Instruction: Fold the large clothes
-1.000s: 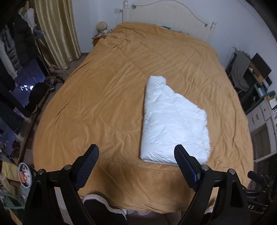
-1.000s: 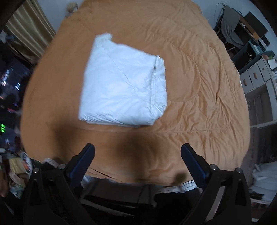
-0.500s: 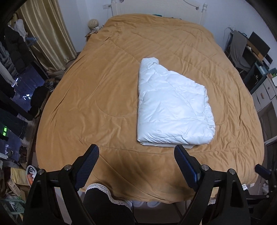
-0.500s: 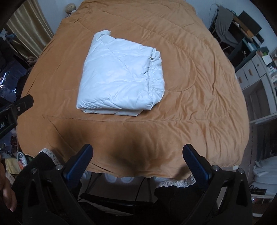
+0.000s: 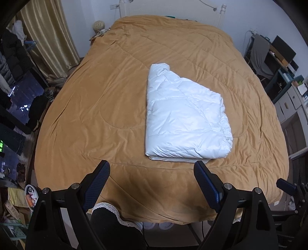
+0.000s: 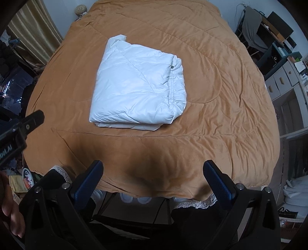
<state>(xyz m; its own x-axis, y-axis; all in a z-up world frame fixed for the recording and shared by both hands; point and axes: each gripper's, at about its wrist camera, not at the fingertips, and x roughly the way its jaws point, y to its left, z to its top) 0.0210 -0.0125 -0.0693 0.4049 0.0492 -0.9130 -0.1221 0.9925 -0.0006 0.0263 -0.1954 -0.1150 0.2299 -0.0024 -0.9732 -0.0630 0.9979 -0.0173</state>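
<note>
A white puffy down garment (image 5: 184, 117) lies folded into a thick bundle on the orange-brown bedspread (image 5: 107, 107), a little right of the bed's middle. The same folded garment (image 6: 138, 86) shows in the right wrist view, its hem seam along the right side. My left gripper (image 5: 152, 169) hovers over the bed's near edge, open, nothing between its fingers. My right gripper (image 6: 153, 169) also hangs open over the near edge, short of the bundle. Part of the left tool (image 6: 21, 127) and a hand (image 6: 11, 207) show at the right view's left edge.
Gold curtains (image 5: 48, 38) and hanging dark clothes stand left of the bed. A desk chair (image 5: 259, 55) and drawer units (image 5: 288, 103) line the right side. Clutter lies on the floor at lower left (image 5: 30, 194). A white headboard (image 5: 173, 7) closes the far end.
Both views have dropped and pulled back toward the bed's near edge, so the folded garment sits further up. Both grippers stayed open; the left tool has come into the right view.
</note>
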